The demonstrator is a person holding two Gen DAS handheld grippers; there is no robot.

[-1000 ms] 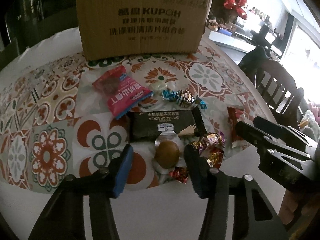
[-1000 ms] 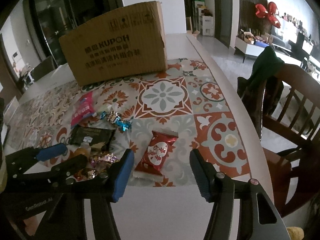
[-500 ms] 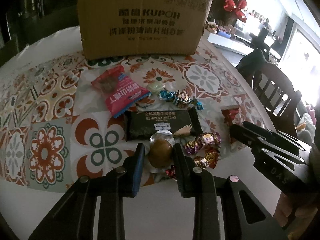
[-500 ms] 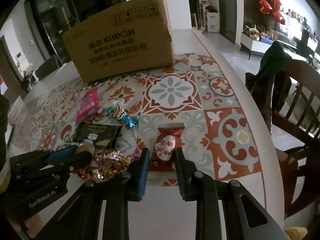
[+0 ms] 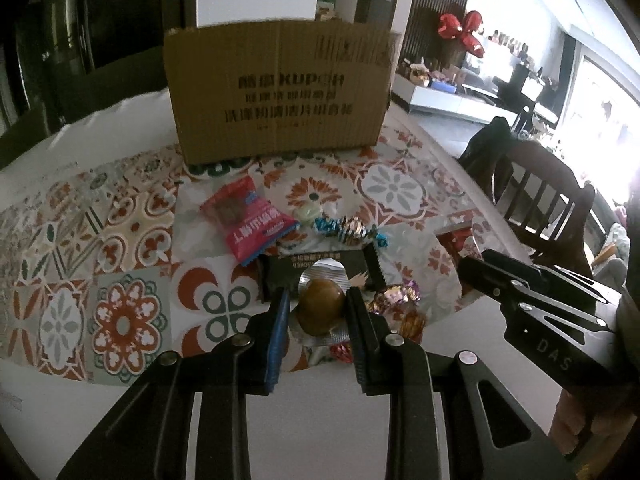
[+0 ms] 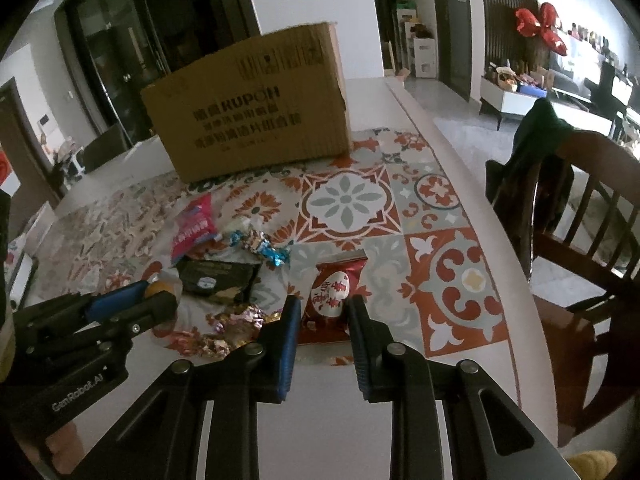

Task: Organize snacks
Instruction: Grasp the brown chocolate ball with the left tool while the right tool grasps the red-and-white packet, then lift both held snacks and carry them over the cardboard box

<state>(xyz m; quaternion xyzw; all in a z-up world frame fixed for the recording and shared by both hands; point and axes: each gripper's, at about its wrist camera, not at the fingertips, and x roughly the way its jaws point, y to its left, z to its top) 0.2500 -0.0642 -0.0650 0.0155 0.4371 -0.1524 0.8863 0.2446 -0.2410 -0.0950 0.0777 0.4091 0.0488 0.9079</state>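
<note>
Pick-up step, judged: left gripper (image 5: 318, 312) fingers clamp the brown round snack (image 5: 321, 311), right gripper (image 6: 323, 312) fingers clamp the red packet (image 6: 334, 298). Next move calls for lifting both clear (box (image 6: 248, 108) the likely destination).

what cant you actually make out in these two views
- Cardboard box inside: both views show only its outer walls.
- Black cracker pack label, left view: hidden behind the round brown snack.
- Red packet lower edge, right view: behind the right hand-held gripper.

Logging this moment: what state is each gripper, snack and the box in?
Left gripper: shut on the brown ball snack.
Right gripper: shut on the red packet.
Pink packet: lying flat, sealed.
Black cracker packet: lying flat.
Cardboard box: upright.
</note>
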